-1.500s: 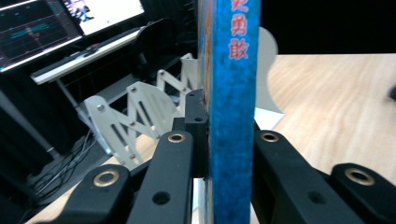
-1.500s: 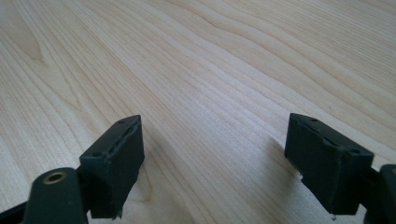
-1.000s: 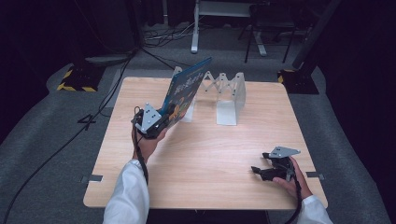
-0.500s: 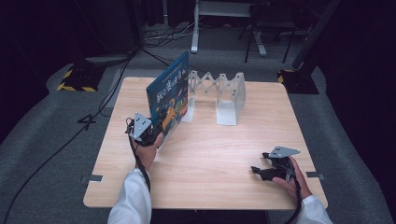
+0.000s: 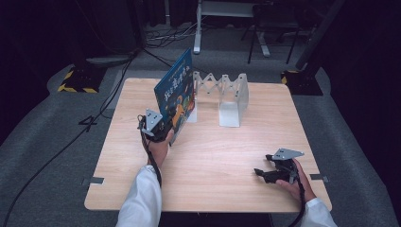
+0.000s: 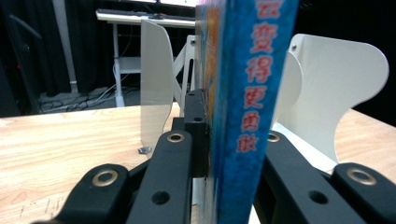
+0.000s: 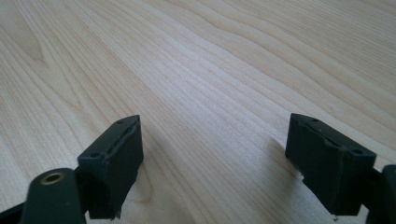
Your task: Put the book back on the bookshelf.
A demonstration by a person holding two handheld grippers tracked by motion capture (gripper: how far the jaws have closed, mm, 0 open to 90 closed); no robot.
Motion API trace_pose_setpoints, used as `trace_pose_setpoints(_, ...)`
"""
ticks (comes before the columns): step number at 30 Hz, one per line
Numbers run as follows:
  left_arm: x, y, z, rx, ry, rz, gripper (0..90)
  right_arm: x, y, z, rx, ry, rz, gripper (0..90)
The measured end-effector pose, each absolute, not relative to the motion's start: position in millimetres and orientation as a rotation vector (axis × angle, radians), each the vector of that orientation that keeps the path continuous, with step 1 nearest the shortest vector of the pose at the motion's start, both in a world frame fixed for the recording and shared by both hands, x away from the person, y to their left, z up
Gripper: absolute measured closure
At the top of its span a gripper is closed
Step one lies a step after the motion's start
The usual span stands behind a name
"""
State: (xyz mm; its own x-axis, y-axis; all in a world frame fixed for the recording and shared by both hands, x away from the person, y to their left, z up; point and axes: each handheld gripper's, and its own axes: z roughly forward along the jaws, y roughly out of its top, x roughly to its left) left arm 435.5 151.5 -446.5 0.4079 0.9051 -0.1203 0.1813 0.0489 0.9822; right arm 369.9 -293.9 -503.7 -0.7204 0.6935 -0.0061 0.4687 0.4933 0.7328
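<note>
A blue picture book (image 5: 175, 92) stands upright on its edge just left of a white accordion book rack (image 5: 222, 92) at the back of the table. My left gripper (image 5: 168, 126) is shut on the book's near lower corner. In the left gripper view the book's spine (image 6: 247, 93) rises between the jaws of the left gripper (image 6: 233, 135), with white rack dividers (image 6: 156, 79) behind it on both sides. My right gripper (image 5: 259, 173) rests open at the near right of the table. In the right gripper view, the right gripper (image 7: 229, 154) has only bare wood between its pads.
The wooden table (image 5: 213, 156) has free room in the middle and at the front. Its near edge lies close behind the right hand. Cables and a desk frame (image 5: 227, 19) stand on the dark floor beyond the table.
The book has swung from a rightward tilt over the rack to upright, and the left hand has drawn back slightly toward the person. The right gripper has stayed still.
</note>
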Motion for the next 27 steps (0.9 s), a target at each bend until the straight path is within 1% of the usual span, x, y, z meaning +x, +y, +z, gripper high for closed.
trace_pose_setpoints(6,442.1,138.0,-446.1,1.437,1.052,0.747,81.7,369.9,-293.9,-503.8,0.98,2.441,1.062,19.4)
trace_pose_setpoints(13,449.4,133.8,-446.0,1.41,1.101,0.749,80.6,370.8,-294.1,-503.8,0.971,2.445,1.063,19.2)
trace_pose_setpoints(16,450.6,134.4,-448.7,1.408,1.131,0.746,78.3,370.7,-294.1,-503.9,0.97,2.445,1.063,19.2)
trace_pose_setpoints(19,450.8,137.4,-452.2,1.412,1.157,0.733,73.8,370.8,-294.2,-503.9,0.969,2.445,1.063,19.2)
trace_pose_setpoints(27,445.3,140.2,-457.4,1.477,1.114,0.749,67.5,370.7,-294.1,-504.1,0.968,2.444,1.064,19.0)
